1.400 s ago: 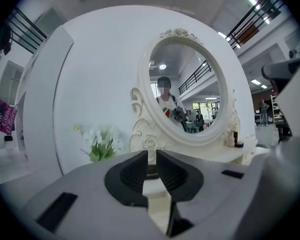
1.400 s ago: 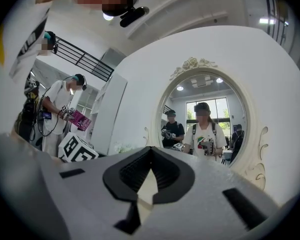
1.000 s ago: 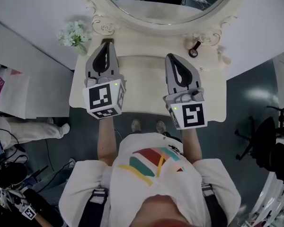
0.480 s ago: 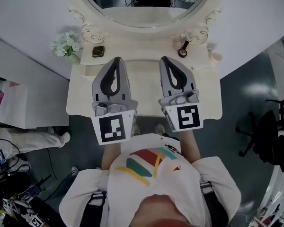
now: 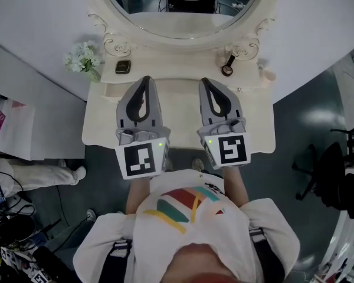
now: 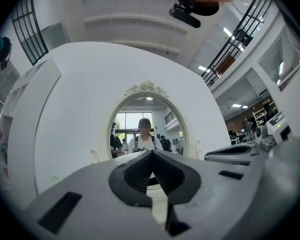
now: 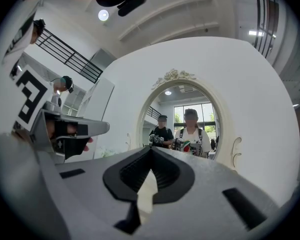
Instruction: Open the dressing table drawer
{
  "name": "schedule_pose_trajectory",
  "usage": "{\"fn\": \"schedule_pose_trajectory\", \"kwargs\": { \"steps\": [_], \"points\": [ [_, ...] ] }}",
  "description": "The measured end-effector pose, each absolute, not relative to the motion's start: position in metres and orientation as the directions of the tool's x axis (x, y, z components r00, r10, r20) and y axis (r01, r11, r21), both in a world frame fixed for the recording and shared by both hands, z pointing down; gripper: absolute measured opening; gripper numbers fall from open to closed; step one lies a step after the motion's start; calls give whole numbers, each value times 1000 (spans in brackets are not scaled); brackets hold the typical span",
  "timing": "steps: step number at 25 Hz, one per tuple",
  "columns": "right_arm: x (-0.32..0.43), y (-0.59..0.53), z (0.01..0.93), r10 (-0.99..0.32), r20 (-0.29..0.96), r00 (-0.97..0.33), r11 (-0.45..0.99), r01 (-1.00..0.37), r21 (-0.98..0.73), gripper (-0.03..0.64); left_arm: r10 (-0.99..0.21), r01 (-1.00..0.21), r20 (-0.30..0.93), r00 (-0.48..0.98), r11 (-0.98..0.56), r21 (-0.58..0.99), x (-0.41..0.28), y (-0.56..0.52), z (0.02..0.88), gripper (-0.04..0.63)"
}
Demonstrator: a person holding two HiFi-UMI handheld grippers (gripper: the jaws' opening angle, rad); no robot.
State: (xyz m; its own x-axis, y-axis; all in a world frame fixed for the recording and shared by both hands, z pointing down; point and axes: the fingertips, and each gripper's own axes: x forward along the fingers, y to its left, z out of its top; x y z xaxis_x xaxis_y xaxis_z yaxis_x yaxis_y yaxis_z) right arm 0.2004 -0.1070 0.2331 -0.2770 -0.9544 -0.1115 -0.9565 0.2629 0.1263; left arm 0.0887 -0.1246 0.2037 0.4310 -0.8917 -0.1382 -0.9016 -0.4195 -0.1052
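Note:
The cream dressing table (image 5: 253, 128) stands below me with its oval mirror (image 5: 183, 10) at the far side. Its drawer front is hidden under the tabletop's near edge in every view. My left gripper (image 5: 146, 79) hovers over the left middle of the tabletop, jaws shut and empty, pointing at the mirror. My right gripper (image 5: 205, 81) is level beside it on the right, also shut with nothing held. In the left gripper view the shut left gripper (image 6: 151, 152) faces the mirror (image 6: 147, 129). The right gripper view shows the same for the right gripper (image 7: 151, 148) and the mirror (image 7: 182, 126).
A small bunch of white flowers (image 5: 82, 59) stands at the table's back left, with a small dark box (image 5: 123, 67) beside it. A dark round hand tool (image 5: 227, 69) and a pale small item (image 5: 268, 74) lie at the back right. White wall panels flank the table.
My left gripper has drawn back from the table's far left toward its middle and now sits level with the right one. The right gripper has shifted only slightly.

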Motion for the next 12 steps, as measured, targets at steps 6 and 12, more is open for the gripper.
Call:
{"fn": "schedule_pose_trajectory", "kwargs": {
  "steps": [6,12],
  "points": [
    [201,-108,234,-955,-100,-280,267,-956,124,0,-893,-903,-138,427,-416,-107,87,-126,204,6],
    [205,-107,230,-953,-118,-277,261,-956,136,0,-894,-904,-136,427,-417,-98,87,-126,205,6]
  ]
}}
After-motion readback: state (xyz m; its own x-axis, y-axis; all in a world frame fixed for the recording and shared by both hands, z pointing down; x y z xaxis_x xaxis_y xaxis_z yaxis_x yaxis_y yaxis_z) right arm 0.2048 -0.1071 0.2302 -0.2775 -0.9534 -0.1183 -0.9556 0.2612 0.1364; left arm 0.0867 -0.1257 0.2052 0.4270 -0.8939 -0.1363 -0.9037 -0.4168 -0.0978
